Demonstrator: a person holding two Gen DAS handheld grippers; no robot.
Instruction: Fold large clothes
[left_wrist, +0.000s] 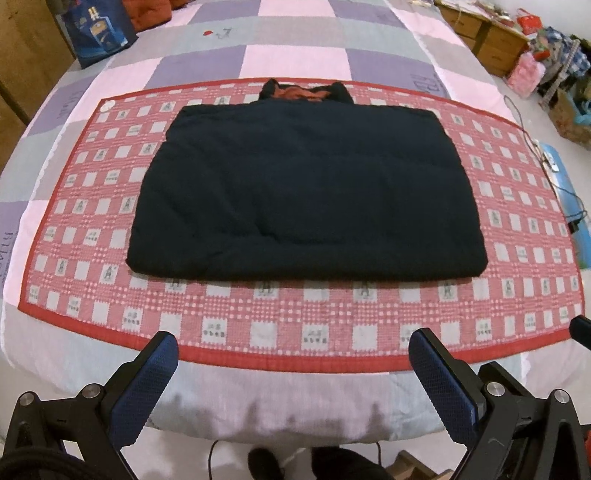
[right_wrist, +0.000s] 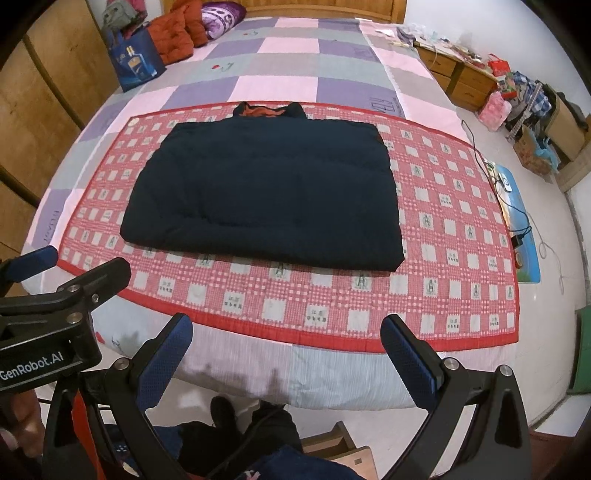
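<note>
while both grippers, left (left_wrist: 293, 354) and right (right_wrist: 286, 341), hung open and empty, the jacket (left_wrist: 306, 192) lay ahead, long axis crosswise, equally near both.

"GenRobot.AI" stands in white on the left tool (right_wrist: 48, 273).

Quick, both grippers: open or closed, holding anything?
Left gripper: open, holding nothing, short of the dark jacket.
Right gripper: open, holding nothing, also clear of the jacket.
</note>
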